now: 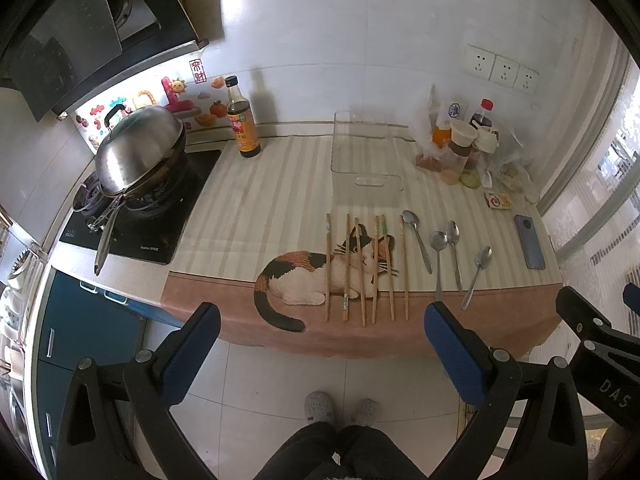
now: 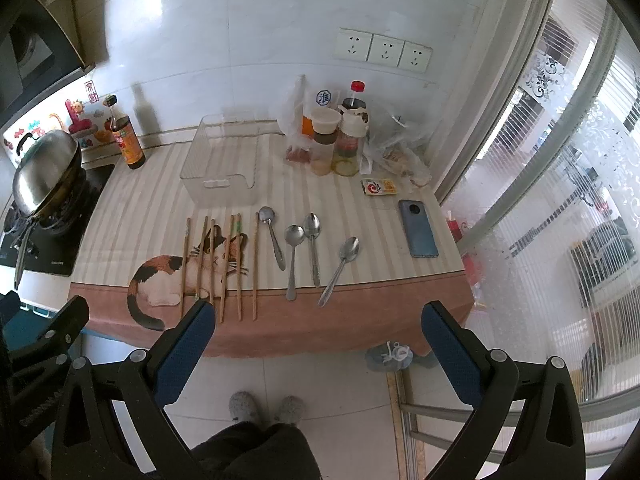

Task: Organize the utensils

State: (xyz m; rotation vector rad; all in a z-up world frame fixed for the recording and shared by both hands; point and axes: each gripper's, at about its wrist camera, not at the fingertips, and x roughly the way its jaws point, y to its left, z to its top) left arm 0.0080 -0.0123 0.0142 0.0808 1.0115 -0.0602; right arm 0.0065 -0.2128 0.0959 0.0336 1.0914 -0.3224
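Note:
Several wooden chopsticks lie side by side on the cat-print cloth, also in the right wrist view. Several metal spoons lie to their right, also in the right wrist view. A clear plastic bin stands empty behind them, also in the right wrist view. My left gripper is open and empty, held in front of the counter edge over the floor. My right gripper is open and empty, likewise short of the counter edge.
A wok with a steel lid sits on the stove at left. A sauce bottle stands by the wall. Bottles, cups and plastic bags crowd the back right. A phone and a small packet lie at right.

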